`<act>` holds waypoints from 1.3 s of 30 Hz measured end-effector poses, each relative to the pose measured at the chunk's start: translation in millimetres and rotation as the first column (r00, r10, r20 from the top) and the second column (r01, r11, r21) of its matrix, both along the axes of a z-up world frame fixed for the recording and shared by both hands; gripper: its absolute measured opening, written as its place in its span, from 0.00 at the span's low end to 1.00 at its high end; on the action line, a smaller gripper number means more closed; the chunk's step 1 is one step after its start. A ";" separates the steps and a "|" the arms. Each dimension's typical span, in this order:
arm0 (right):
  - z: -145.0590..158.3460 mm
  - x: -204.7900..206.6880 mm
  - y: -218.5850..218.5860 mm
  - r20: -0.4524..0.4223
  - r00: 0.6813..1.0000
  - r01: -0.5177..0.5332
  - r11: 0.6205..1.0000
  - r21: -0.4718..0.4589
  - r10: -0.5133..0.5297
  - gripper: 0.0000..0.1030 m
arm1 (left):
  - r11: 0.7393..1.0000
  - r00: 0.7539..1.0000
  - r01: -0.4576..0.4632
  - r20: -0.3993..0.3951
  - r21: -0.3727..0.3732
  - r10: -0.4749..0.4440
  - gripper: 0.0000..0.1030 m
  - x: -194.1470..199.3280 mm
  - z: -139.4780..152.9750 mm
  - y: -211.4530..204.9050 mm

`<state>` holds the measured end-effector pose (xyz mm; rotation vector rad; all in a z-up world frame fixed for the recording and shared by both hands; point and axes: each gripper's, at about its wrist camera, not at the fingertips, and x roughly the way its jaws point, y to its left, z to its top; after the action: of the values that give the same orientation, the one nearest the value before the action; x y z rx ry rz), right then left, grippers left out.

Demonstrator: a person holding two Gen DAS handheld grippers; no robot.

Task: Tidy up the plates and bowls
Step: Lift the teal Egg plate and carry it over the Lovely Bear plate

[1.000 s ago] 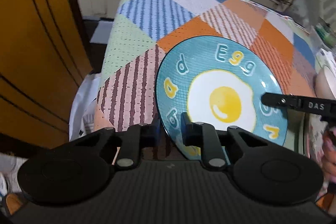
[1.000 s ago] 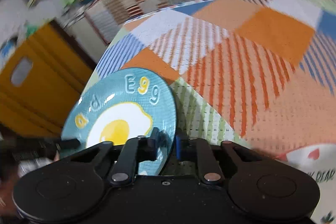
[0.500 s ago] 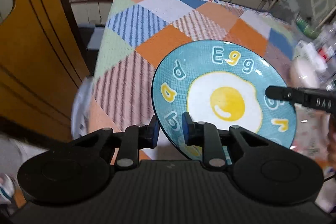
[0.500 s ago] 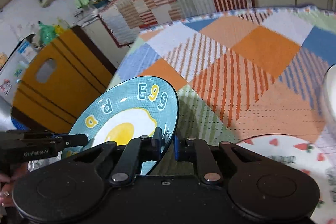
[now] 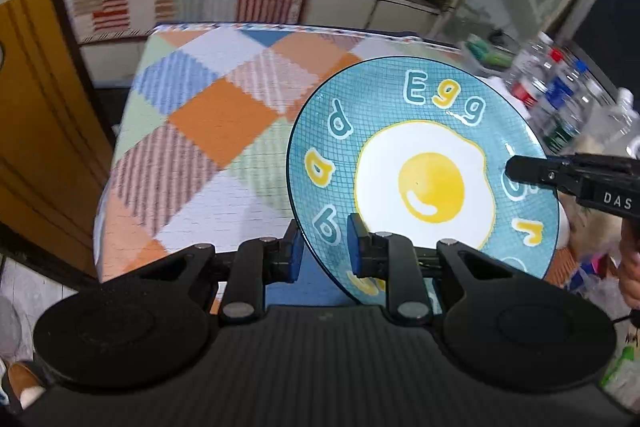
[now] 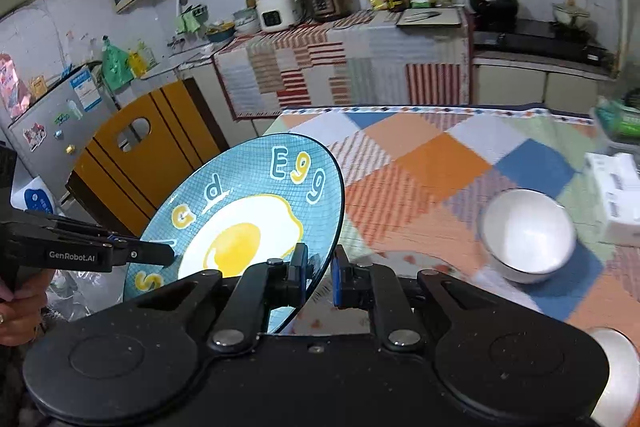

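A teal plate with a fried-egg picture [image 5: 424, 179] is held tilted in the air above the patchwork-cloth table [image 5: 208, 115]. My left gripper [image 5: 323, 251] is shut on its near rim. My right gripper [image 6: 320, 277] is shut on the opposite rim; the plate also shows in the right wrist view [image 6: 248, 223]. Each gripper shows in the other's view, the right one [image 5: 520, 169] and the left one [image 6: 160, 255]. A white bowl [image 6: 528, 231] sits upright on the table to the right. A strawberry-print plate [image 6: 400, 259] lies flat beneath the right gripper, mostly hidden.
A yellow chair [image 6: 132, 163] stands at the table's left edge. Plastic bottles [image 5: 560, 95] and a white box [image 6: 616, 195] are at the table's right side. A covered counter with appliances [image 6: 320, 11] runs along the back wall.
Both grippers have lifted the egg plate higher off the table and tilted back, so the kitchen counter and the white bowl have come into view.
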<state>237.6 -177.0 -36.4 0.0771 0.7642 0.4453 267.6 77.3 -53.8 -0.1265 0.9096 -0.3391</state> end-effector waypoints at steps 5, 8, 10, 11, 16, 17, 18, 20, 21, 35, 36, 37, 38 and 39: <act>3.8 -19.1 -30.0 0.002 1.000 0.030 0.999 -0.022 -0.029 0.16 | 0.996 0.996 0.083 -0.021 0.015 -0.083 0.21 -0.2 3.4 -34.8; -4.7 -24.7 -47.8 -0.013 0.998 0.063 0.998 0.005 -0.063 0.16 | 0.993 0.993 0.115 -0.021 0.039 -0.114 0.22 -2.2 0.4 -56.1; -12.8 -29.4 -56.9 -0.031 0.995 0.094 0.995 0.021 -0.094 0.15 | 0.991 0.991 0.128 -0.029 0.047 -0.127 0.23 -3.4 -5.7 -65.7; -17.6 -32.8 -60.2 -0.040 0.994 0.104 0.994 0.020 -0.104 0.15 | 0.990 0.991 0.131 -0.036 0.050 -0.130 0.23 -3.2 -10.6 -69.7; -43.8 -37.2 -72.0 -0.096 0.987 0.134 0.990 0.033 -0.130 0.16 | 0.989 0.988 0.135 -0.083 0.064 -0.129 0.23 -1.5 -33.9 -83.2; -48.4 -38.2 -73.2 -0.104 0.986 0.136 0.990 0.035 -0.132 0.16 | 0.988 0.988 0.136 -0.089 0.068 -0.130 0.23 -0.3 -37.7 -85.1; -53.4 -38.0 -74.0 -0.111 0.985 0.139 0.990 0.035 -0.134 0.16 | 0.988 0.987 0.136 -0.098 0.070 -0.129 0.23 1.5 -42.2 -86.2; -63.1 -35.9 -75.6 -0.127 0.982 0.146 0.988 0.042 -0.140 0.16 | 0.988 0.986 0.135 -0.110 0.075 -0.127 0.23 5.5 -50.6 -88.4; -68.0 -35.0 -77.2 -0.135 0.981 0.149 0.988 0.042 -0.143 0.16 | 0.988 0.985 0.134 -0.116 0.079 -0.124 0.23 8.1 -55.0 -89.4; -117.8 -1.9 -80.2 -0.221 0.957 0.191 0.982 0.003 -0.186 0.17 | 0.980 0.977 0.136 -0.184 0.145 -0.109 0.24 45.6 -100.6 -108.1; -117.9 -1.1 -80.0 -0.220 0.958 0.190 0.982 0.000 -0.186 0.17 | 0.980 0.977 0.137 -0.181 0.145 -0.110 0.24 46.1 -101.7 -108.4; -116.7 -0.7 -77.9 -0.214 0.959 0.185 0.983 -0.015 -0.184 0.18 | 0.980 0.977 0.138 -0.181 0.145 -0.111 0.24 47.0 -102.3 -108.2; -115.6 -0.2 -73.8 -0.204 0.963 0.173 0.984 -0.043 -0.178 0.19 | 0.980 0.977 0.138 -0.183 0.144 -0.111 0.24 48.0 -103.4 -107.8; -114.8 0.1 -69.2 -0.193 0.966 0.159 0.985 -0.073 -0.170 0.19 | 0.981 0.976 0.136 -0.191 0.141 -0.108 0.24 49.7 -105.1 -107.4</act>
<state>237.7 -246.2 -151.2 0.1321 0.9586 0.2589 317.4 -30.1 -158.9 0.0416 1.1243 -0.3747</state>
